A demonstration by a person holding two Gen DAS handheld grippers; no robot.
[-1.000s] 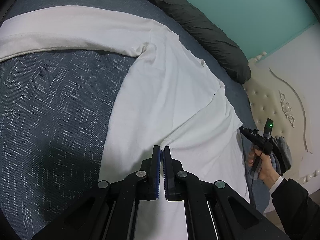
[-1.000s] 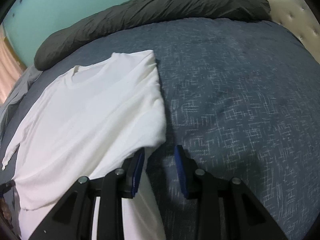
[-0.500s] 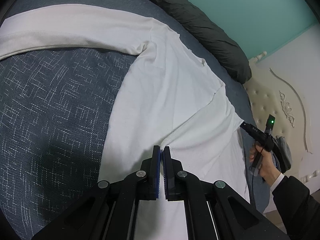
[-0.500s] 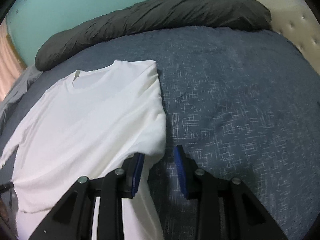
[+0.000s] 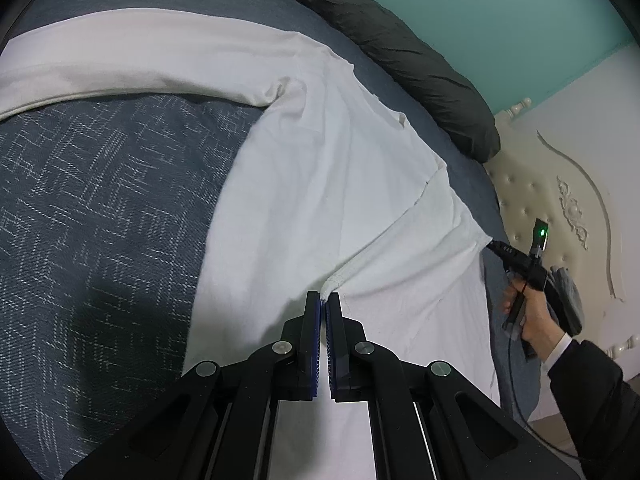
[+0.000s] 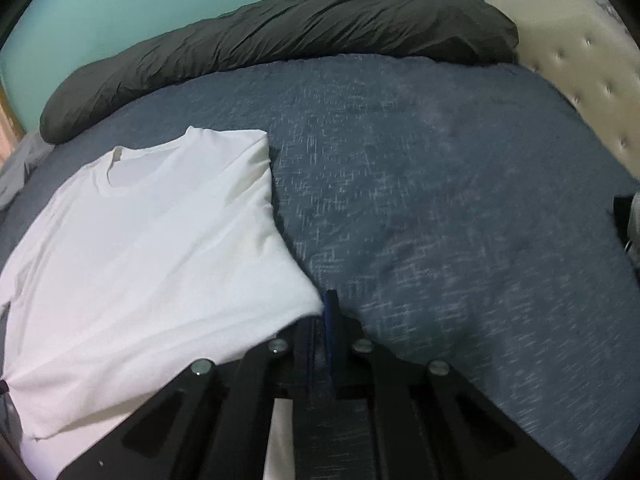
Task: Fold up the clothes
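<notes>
Two grippers on one white shirt (image 5: 320, 184), which lies spread flat on the blue-grey bed cover (image 5: 100, 220), body toward the near side, neck hole facing the dark grey pillow roll (image 6: 280, 32) at the far edge.

Left gripper (image 5: 323, 300): jaws clenched, a bunched ridge of the shirt's cloth pinched at the tips, fabric pulling up into a small peak there. One long sleeve (image 5: 140, 52) runs out flat to the left across the cover, its lower edge clear of the body, with a bare wedge of cover between sleeve and side seam. On the other side the sleeve is folded over the body, a diagonal fold edge running from shoulder down toward the pinch.

Right gripper (image 5: 516, 258) seen from the left wrist camera: held in a hand (image 5: 528, 312) with a dark sleeve, its tip touching the shirt's right edge near the bed's side. In its own view the right gripper (image 6: 326, 312) has just been closing; jaws now shut, right at the folded side edge of the shirt. Frame is blurred; cloth seems caught at the tips, but I cannot tell for sure.

Open room: a wide bare stretch of cover right of the shirt, up to the cream tufted headboard (image 6: 580, 72). Teal wall (image 6: 160, 0) behind the pillow roll.
</notes>
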